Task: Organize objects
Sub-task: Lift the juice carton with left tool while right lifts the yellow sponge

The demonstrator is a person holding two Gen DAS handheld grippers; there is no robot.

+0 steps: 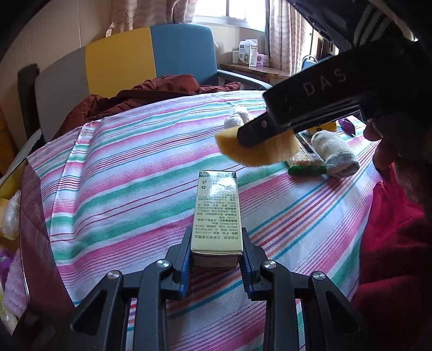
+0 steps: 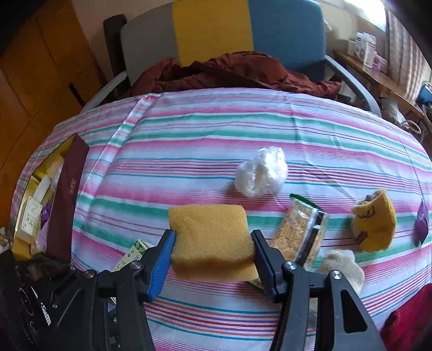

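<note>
Sponge (image 2: 210, 237), porous yellow, squeezed in right jaws; left jaws clamp glossy carton (image 1: 216, 216).

The surface (image 2: 205, 135) is covered by a cloth striped in pink, green and white. On it are seen a crumpled white plastic bag (image 2: 260, 171), a cracker packet (image 2: 299, 232), a yellow sock (image 2: 375, 220), a rolled cream sock (image 2: 341, 266) and a purple wrapper (image 2: 421, 221) at the right edge.

Daylight from blown-out window (image 1: 229, 10) at upper right; soft shadows; glare on box (image 1: 217, 213); fisheye bending, dark vignette corners.
</note>
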